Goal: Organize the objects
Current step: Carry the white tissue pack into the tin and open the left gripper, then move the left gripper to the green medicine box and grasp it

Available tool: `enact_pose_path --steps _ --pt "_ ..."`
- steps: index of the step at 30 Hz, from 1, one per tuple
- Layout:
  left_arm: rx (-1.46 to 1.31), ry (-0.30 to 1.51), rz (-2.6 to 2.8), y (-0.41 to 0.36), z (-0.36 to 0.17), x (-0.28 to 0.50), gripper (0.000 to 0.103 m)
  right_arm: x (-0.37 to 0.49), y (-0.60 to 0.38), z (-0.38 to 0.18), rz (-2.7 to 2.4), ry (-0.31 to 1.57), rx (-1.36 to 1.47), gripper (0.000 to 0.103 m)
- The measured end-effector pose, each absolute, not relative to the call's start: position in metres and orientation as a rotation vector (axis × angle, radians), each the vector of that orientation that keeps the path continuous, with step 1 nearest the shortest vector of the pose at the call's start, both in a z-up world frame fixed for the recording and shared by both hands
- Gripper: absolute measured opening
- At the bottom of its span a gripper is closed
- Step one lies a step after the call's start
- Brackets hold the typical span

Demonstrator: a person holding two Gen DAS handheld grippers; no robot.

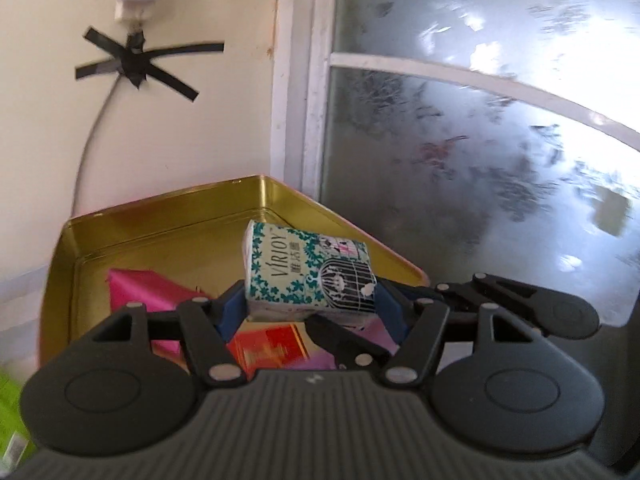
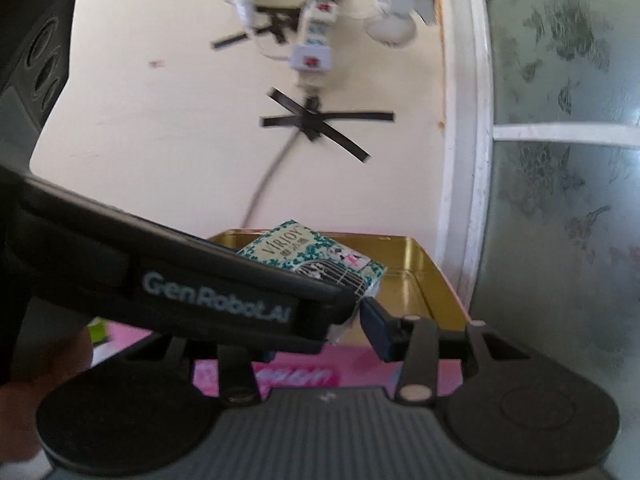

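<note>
My left gripper (image 1: 310, 304) is shut on a Virjoy tissue pack (image 1: 310, 272), white with teal flowers and a birdcage print, and holds it above a gold tin box (image 1: 160, 220). The pack also shows in the right wrist view (image 2: 316, 258), over the same tin (image 2: 416, 264). A pink packet (image 1: 144, 288) and a red-orange packet (image 1: 276, 346) lie inside the tin. My right gripper (image 2: 320, 332) is just behind the left one; its right finger (image 2: 378, 330) shows and its left side is hidden by the left gripper's body (image 2: 180, 276). It looks open and holds nothing.
The tin stands in a corner, with a cream wall (image 1: 160, 120) behind and a frosted glass door (image 1: 480, 160) to the right. A power strip and taped cable (image 1: 136, 56) hang on the wall. A pink package (image 2: 296, 376) lies below my right gripper. Something green (image 1: 8, 400) is at the far left.
</note>
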State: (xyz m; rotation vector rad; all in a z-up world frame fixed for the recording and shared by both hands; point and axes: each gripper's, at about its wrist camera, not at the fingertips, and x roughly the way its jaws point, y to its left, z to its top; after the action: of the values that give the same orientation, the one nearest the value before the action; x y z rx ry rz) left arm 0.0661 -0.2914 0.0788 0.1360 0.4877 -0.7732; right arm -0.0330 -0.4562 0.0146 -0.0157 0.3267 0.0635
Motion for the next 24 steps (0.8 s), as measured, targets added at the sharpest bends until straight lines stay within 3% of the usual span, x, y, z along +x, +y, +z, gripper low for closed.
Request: enact_pose_path --steps 5,10,17,24 --pt "0.178 0.511 -0.685 -0.317 0.061 0.09 0.074 0.003 -0.462 -0.004 0.014 0.348 -0.037 0.053" --pt "0.198 0.485 -0.611 -0.303 0.056 0.082 0.085 -0.015 -0.463 -0.006 0.036 0.32 0.012 0.054" --pt "0.21 0.414 -0.575 -0.27 0.078 0.035 0.085 -0.07 -0.441 0.006 0.087 0.241 0.055 0.057" --pt "0.253 0.479 -0.42 -0.21 0.068 0.011 0.089 -0.085 -0.398 -0.008 0.2 0.352 0.03 0.06"
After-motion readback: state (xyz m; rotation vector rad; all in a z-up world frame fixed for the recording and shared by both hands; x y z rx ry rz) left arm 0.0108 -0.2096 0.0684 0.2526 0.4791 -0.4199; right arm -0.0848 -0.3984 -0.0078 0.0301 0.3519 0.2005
